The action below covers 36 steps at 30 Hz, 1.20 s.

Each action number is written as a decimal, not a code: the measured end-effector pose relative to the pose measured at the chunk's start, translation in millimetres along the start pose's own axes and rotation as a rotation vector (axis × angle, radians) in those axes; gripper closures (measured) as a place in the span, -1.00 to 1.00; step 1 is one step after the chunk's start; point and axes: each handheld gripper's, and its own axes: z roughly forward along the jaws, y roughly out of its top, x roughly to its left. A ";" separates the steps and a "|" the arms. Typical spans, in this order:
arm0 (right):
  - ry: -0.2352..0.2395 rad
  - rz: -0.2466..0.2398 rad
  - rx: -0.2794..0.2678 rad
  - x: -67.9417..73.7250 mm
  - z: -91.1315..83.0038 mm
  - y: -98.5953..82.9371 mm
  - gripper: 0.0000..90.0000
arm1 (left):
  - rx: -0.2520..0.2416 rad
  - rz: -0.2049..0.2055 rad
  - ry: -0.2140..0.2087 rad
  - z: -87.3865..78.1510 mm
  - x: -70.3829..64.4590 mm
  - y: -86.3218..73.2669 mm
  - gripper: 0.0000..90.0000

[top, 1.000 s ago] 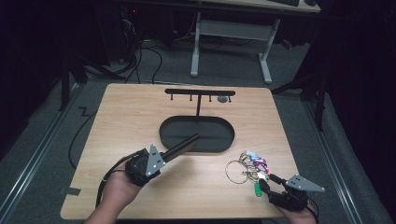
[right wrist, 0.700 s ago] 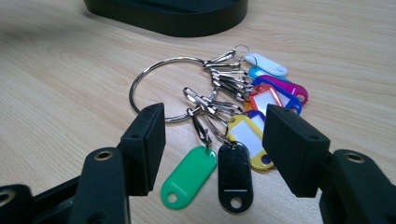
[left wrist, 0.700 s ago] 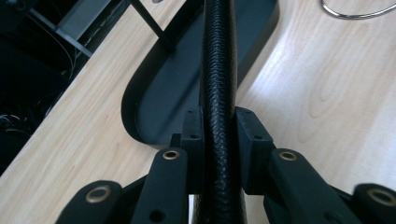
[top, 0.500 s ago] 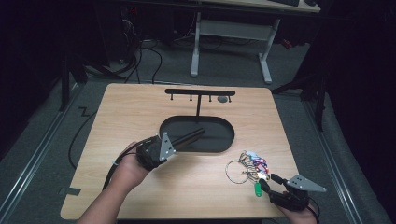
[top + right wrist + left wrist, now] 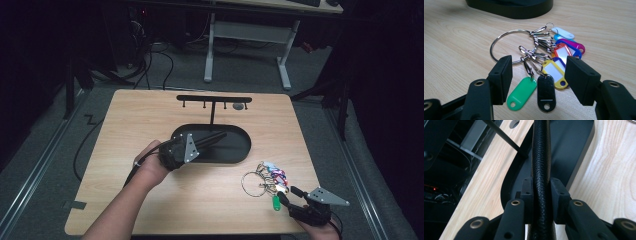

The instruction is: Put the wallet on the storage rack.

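Clamping a black braided rod (image 5: 540, 170) between its jaws, the left tool (image 5: 176, 152) held it pointing out over the black oval tray (image 5: 240, 150), the rod's far end (image 5: 215, 136) reaching toward the upright post of the hook rack (image 5: 214, 99). Doing this step well probably meant keeping that grip firm near the rod's base and its line steady, so the free end would not swing into the post. The right tool (image 5: 537, 75) stood released, jaws spread on either side of the key ring (image 5: 510, 45) with its coloured tags (image 5: 560, 51); the green tag (image 5: 521, 93) and the black one (image 5: 546, 91) lay nearest between the jaws. A clean pick likely called for closing on the clips or the ring wire rather than a slippery tag. The bunch lay flat on the surface (image 5: 125, 130), near its right front corner, just beside the tray. That surface was pale wood-grain; around it the room was dark, with cables on the floor and a white-legged desk (image 5: 247, 35) behind.
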 end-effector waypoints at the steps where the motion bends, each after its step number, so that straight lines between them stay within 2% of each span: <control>1: -0.001 0.000 0.000 -0.4 0.1 -0.3 -0.12 | -0.002 0.007 -0.001 2.4 0.8 1.1 0.68; 5: -0.002 0.007 0.004 -0.6 0.2 -0.8 -0.12 | -0.027 0.040 -0.001 12.2 4.3 8.2 0.68; 10: 0.002 0.014 0.002 -0.9 0.5 -1.1 -0.12 | -0.047 0.050 -0.002 20.6 8.8 13.8 0.68; 15: 0.005 0.015 0.002 -0.8 0.5 -1.2 -0.12 | -0.057 0.042 -0.027 34.6 18.3 19.9 0.68; 20: 0.013 0.016 0.006 -1.1 1.7 -1.8 -0.12 | -0.042 0.061 -0.028 44.1 20.1 24.0 0.68; 21: 0.015 0.015 0.007 -1.1 2.0 -1.7 -0.12 | -0.058 0.050 -0.041 48.8 20.6 24.4 0.68; 24: 0.018 0.018 0.008 -1.1 2.7 -1.7 -0.12 | -0.063 0.049 -0.055 53.8 20.3 24.7 0.67; 25: 0.021 0.021 0.010 -1.1 3.0 -1.9 -0.12 | -0.057 0.063 -0.055 56.0 19.9 24.8 0.67; 27: 0.028 0.029 0.010 -1.4 3.5 -2.5 -0.11 | -0.054 0.067 -0.061 65.0 20.1 22.7 0.67; 29: 0.029 0.035 0.013 -1.5 3.7 -3.1 -0.11 | -0.049 0.074 -0.059 67.4 21.4 21.5 0.67; 33: 0.027 0.040 0.012 -2.0 3.8 -3.7 -0.11 | -0.059 0.045 -0.057 74.3 29.5 14.8 0.67; 36: 0.022 0.045 0.009 -2.1 3.5 -3.7 -0.11 | -0.048 0.046 -0.057 77.1 32.9 10.5 0.66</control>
